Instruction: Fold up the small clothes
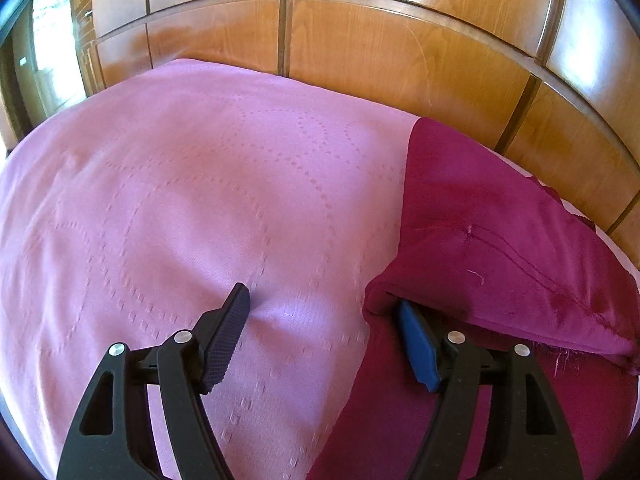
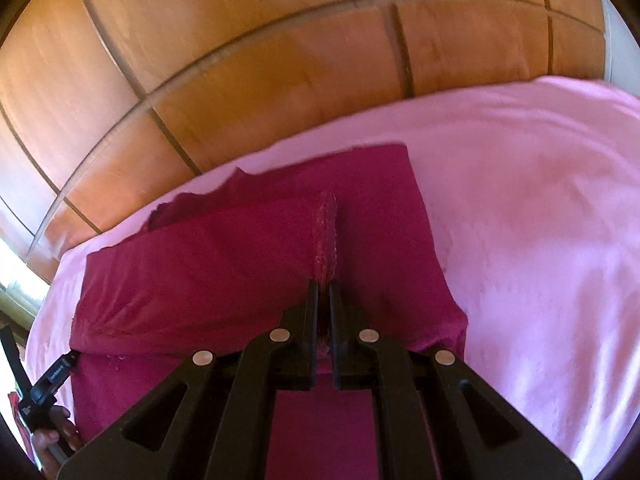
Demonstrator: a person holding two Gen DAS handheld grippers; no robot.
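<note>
Wooden panelled wardrobe (image 1: 360, 60) behind, pink bedspread (image 1: 180, 200) across the bed. Magenta garment (image 2: 240, 248) spread on the bedspread, partly folded over itself, sitting at 3 o'clock in the left wrist view and at centre in the right. Right claw (image 2: 324, 292) pinched nearly closed on a raised ridge of the garment. Left claw (image 1: 324, 300) spread wide, gripping nothing, blue pad (image 1: 416, 348) tucked under the garment's folded edge, other finger (image 1: 228, 332) pressing into bare bedspread.
</note>
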